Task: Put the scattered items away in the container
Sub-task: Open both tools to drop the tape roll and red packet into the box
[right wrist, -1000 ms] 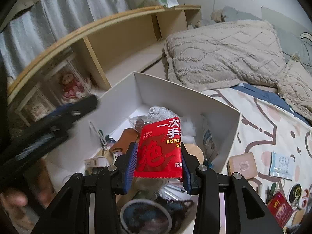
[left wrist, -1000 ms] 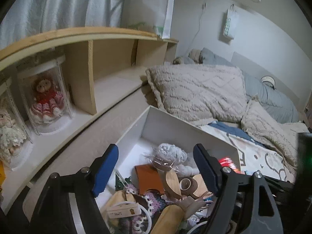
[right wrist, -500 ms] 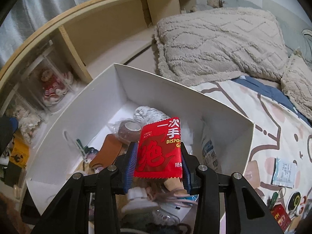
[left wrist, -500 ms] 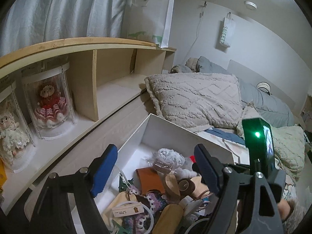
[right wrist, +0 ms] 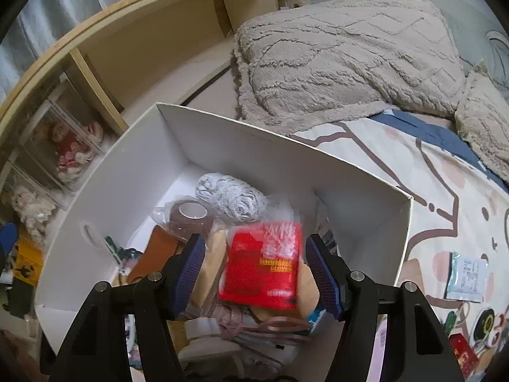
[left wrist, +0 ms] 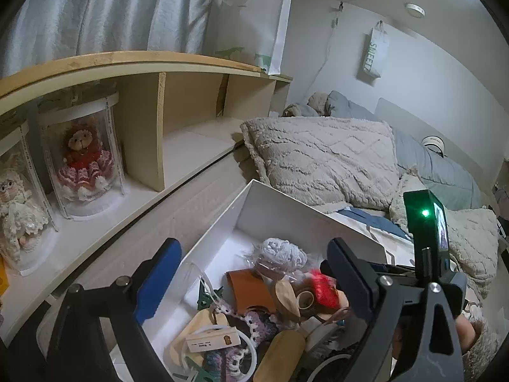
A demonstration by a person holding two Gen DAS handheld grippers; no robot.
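Note:
A white cardboard box (right wrist: 286,156) sits on the bed and holds several items: a grey yarn ball (right wrist: 229,195), a tape roll in a bag (right wrist: 191,211), a brown leather piece (left wrist: 251,289). A red packet (right wrist: 264,264), blurred, lies loose between the open jaws of my right gripper (right wrist: 254,270), over the pile in the box. It also shows in the left wrist view (left wrist: 323,288). My left gripper (left wrist: 254,277) is open and empty above the box's near left side.
A wooden shelf (left wrist: 159,63) with dolls in clear cases (left wrist: 84,156) runs along the left. A beige pillow (right wrist: 343,51) lies behind the box. A pale blue sachet (right wrist: 466,275) and small items (right wrist: 461,353) lie on the patterned sheet at right.
My right gripper has opened and let go of the red packet, which has dropped onto the pile in the box. It also moved further over the box. The left gripper stays open.

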